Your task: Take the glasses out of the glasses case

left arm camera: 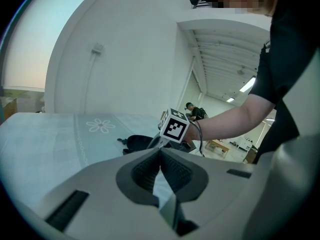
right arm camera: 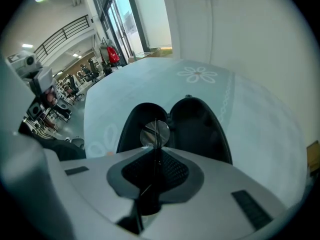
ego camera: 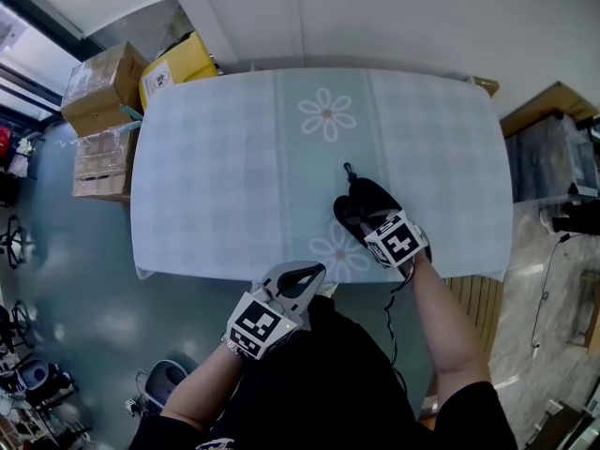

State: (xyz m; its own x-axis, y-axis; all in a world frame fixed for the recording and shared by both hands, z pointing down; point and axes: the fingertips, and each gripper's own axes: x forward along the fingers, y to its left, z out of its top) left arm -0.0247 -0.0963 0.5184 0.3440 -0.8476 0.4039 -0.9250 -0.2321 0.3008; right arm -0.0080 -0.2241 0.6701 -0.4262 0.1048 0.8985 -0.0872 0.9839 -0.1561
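A black glasses case (ego camera: 359,202) lies open near the front edge of the table, its two halves spread apart (right arm camera: 200,126). My right gripper (ego camera: 371,223) is right over it. In the right gripper view the jaws (right arm camera: 156,153) are shut on the thin frame of the glasses, and one round lens (right arm camera: 156,133) shows just past the tips, above the case's left half. My left gripper (ego camera: 305,273) hangs off the table's front edge, close to the person's body. It is shut with nothing in it (left arm camera: 160,154). The case (left arm camera: 136,141) lies ahead of it.
A pale teal cloth with flower prints (ego camera: 216,167) covers the table. Cardboard boxes (ego camera: 101,87) and a yellow box (ego camera: 183,64) stand on the floor at the far left. A wooden cabinet (ego camera: 558,101) stands to the right of the table.
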